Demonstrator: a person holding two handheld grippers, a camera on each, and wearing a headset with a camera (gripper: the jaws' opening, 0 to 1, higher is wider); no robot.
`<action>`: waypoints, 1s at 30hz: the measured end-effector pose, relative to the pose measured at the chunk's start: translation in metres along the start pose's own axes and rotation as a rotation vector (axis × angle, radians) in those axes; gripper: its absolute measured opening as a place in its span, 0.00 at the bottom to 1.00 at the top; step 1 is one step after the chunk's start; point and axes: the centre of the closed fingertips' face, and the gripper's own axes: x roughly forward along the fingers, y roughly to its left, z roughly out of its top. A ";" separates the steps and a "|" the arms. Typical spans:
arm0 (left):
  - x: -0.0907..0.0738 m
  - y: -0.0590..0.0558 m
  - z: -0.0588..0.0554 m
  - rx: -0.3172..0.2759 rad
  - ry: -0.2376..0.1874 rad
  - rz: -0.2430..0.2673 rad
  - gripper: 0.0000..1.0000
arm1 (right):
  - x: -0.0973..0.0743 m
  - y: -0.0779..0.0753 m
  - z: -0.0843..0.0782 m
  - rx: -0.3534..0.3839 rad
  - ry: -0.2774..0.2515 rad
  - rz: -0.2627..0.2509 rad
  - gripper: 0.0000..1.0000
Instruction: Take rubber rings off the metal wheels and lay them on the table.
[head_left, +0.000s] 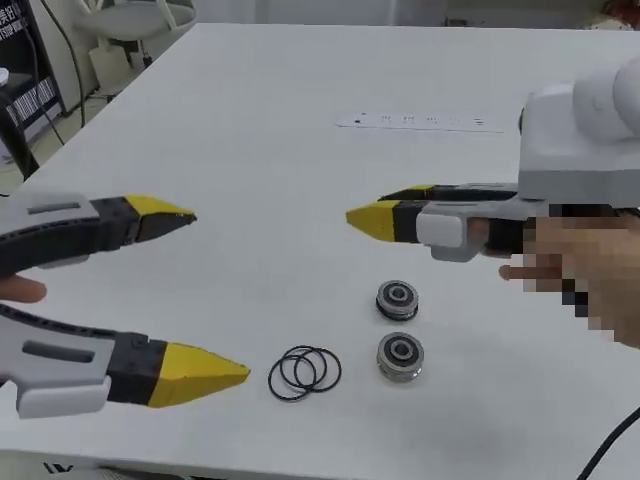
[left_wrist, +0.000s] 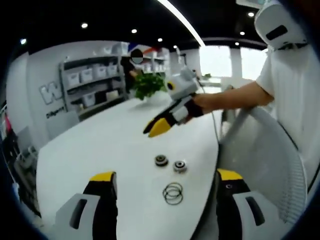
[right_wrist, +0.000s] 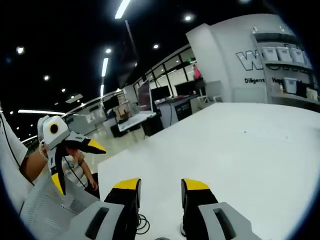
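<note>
Thin black rubber rings (head_left: 304, 372) lie loose and overlapping on the smooth white table (head_left: 260, 130) – their count is hard to make out. Just right of them sits a round metal wheel (head_left: 400, 357), with a second wheel (head_left: 398, 300) just beyond; their dark bands are too small to read. The yellow-tipped left tongs (head_left: 221, 294) gape wide and empty, and the right tongs (head_left: 362, 210) are slightly parted, holding nothing
</note>
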 end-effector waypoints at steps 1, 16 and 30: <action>0.001 0.001 0.005 0.014 -0.007 -0.004 0.82 | -0.002 -0.003 0.001 0.003 -0.004 -0.008 0.30; 0.036 0.019 0.073 0.162 -0.099 -0.056 0.77 | -0.029 -0.059 -0.019 0.058 0.045 -0.178 0.27; 0.100 0.026 0.092 0.232 -0.134 -0.140 0.68 | -0.037 -0.082 -0.066 0.003 0.179 -0.166 0.25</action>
